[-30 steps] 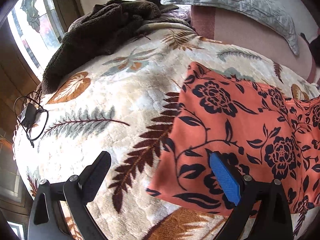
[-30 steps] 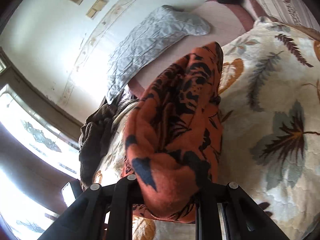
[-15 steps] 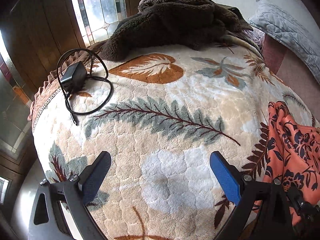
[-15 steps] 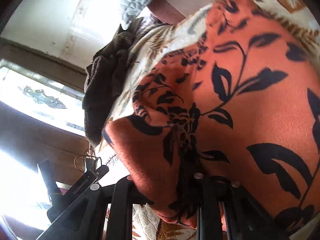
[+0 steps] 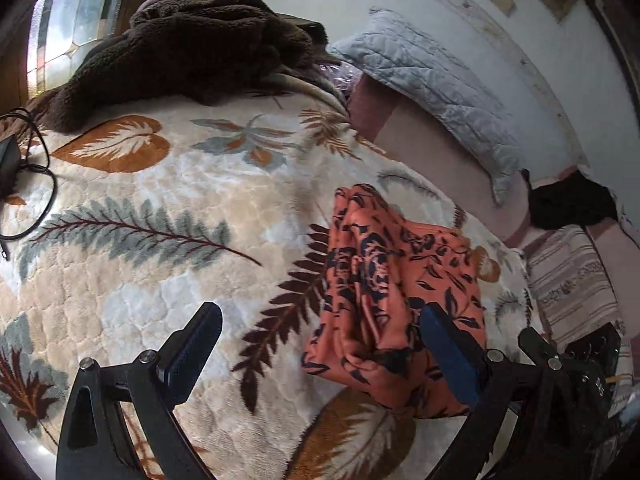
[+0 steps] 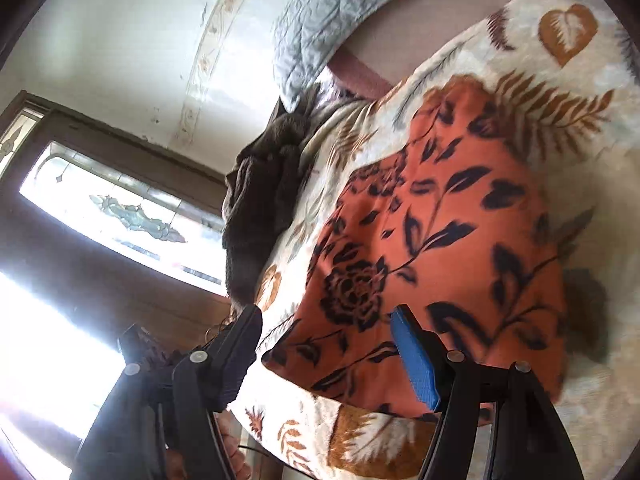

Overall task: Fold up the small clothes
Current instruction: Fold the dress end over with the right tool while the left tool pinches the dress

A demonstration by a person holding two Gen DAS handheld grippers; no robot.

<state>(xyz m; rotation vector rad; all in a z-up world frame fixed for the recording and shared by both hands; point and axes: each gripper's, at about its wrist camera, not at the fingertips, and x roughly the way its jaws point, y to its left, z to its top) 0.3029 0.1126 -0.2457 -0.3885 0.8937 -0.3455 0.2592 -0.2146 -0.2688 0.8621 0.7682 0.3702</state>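
Note:
An orange garment with a dark floral print (image 5: 396, 276) lies folded over on the leaf-patterned blanket (image 5: 160, 240); it also fills the right wrist view (image 6: 440, 240). My left gripper (image 5: 320, 348) is open and empty, just near of the garment's left edge, its blue pad (image 5: 448, 356) over the cloth. My right gripper (image 6: 324, 344) is open and empty at the garment's near corner. The right gripper's black fingers (image 5: 540, 352) show at the lower right of the left wrist view.
A brown fleece throw (image 5: 192, 48) is heaped at the blanket's far end. A grey quilted pillow (image 5: 432, 80) leans on the wall. A black charger with its cable (image 5: 16, 168) lies at the left edge. A dark cloth (image 5: 568, 204) lies far right.
My right gripper has opened and let go of the orange garment, which now lies folded on the blanket. My left gripper swung back to the right toward the garment.

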